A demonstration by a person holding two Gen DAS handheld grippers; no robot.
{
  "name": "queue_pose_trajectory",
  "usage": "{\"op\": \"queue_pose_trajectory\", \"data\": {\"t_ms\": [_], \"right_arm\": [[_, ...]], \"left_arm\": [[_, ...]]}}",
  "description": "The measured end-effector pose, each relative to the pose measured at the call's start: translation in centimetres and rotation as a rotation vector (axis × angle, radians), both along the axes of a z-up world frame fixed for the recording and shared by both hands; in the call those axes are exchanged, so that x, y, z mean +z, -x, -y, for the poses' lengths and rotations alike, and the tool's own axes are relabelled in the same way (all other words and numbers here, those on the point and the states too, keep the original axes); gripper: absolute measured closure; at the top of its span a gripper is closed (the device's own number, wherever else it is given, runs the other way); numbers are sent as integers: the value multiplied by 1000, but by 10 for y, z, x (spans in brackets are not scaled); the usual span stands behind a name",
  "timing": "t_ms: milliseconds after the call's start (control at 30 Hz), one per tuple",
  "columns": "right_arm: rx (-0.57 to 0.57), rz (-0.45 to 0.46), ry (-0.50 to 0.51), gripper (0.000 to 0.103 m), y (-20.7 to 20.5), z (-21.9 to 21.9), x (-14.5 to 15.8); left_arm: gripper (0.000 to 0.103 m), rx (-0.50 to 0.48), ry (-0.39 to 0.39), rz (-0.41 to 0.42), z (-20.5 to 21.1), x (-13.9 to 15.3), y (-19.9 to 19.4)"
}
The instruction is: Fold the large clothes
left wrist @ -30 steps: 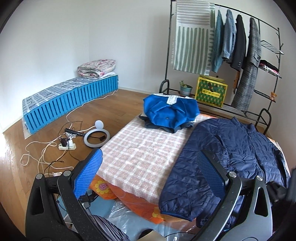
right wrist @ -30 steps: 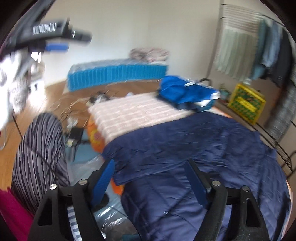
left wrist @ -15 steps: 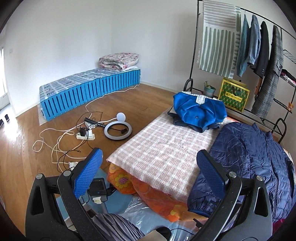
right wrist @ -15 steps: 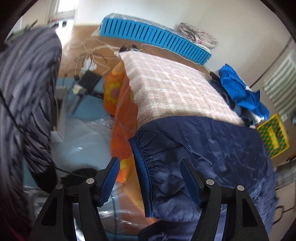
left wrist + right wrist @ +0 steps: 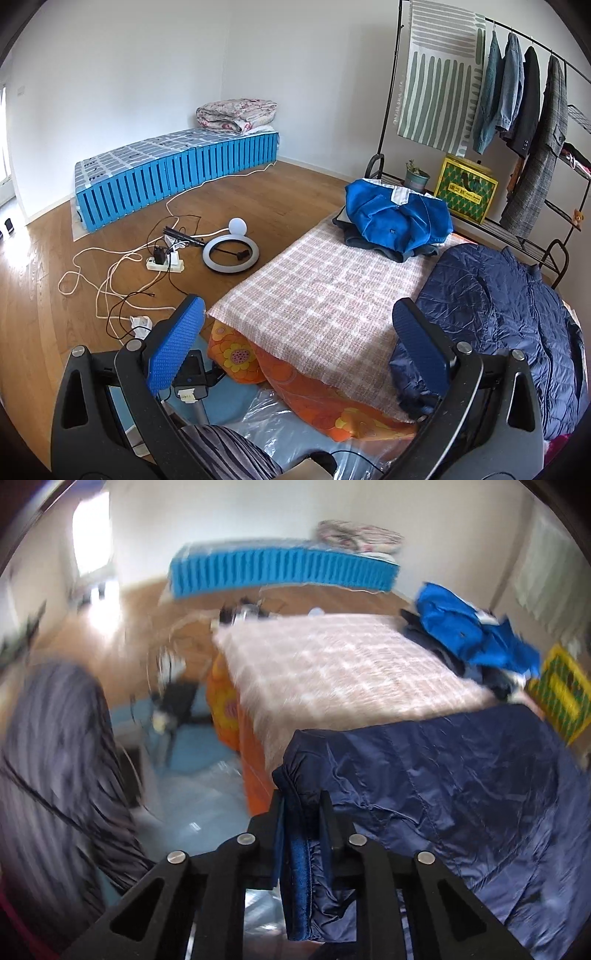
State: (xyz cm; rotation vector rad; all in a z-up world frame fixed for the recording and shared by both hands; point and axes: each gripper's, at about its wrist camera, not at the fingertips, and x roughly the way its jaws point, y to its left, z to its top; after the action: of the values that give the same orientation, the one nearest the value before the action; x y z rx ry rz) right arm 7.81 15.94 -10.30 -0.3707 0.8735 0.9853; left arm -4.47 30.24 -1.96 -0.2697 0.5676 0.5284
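A navy quilted puffer jacket lies spread on the right side of the checked bed cover; it also shows in the right wrist view. My right gripper is shut on the jacket's elastic hem at its near left corner, by the bed's front edge. My left gripper is open and empty, held above the bed's near left corner, left of the jacket. A folded bright blue garment sits on darker clothes at the bed's far end.
A clothes rack with hanging coats stands behind the bed. A blue folded mattress, a ring light, a power strip and cables lie on the wood floor at left. Clear plastic and my striped trouser leg are below.
My right gripper went from open above the jacket's near corner to shut on its hem. The left gripper drifted left, staying open. The jacket now lies further right in its view.
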Motion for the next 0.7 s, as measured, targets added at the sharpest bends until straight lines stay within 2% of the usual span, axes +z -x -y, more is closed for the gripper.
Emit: {"op": "queue_pose_trajectory", "data": {"t_ms": [100,200,433,700], "right_arm": [[-154,-149,-189,92,-39,50,21],[-321,-222,-321,92,-78,111,32],[-609,-225,-414,93,-137,237,37],[-778,-137,-402,93,-191,335,45]], "left_arm": [[0,-22,11,-10,6,-4,-7],[0,-58,7,-25,18,-8,-19],[0,-179,-8,-62,66,-18,-61],[3,-351,-9,-128,136,-41,-120]]}}
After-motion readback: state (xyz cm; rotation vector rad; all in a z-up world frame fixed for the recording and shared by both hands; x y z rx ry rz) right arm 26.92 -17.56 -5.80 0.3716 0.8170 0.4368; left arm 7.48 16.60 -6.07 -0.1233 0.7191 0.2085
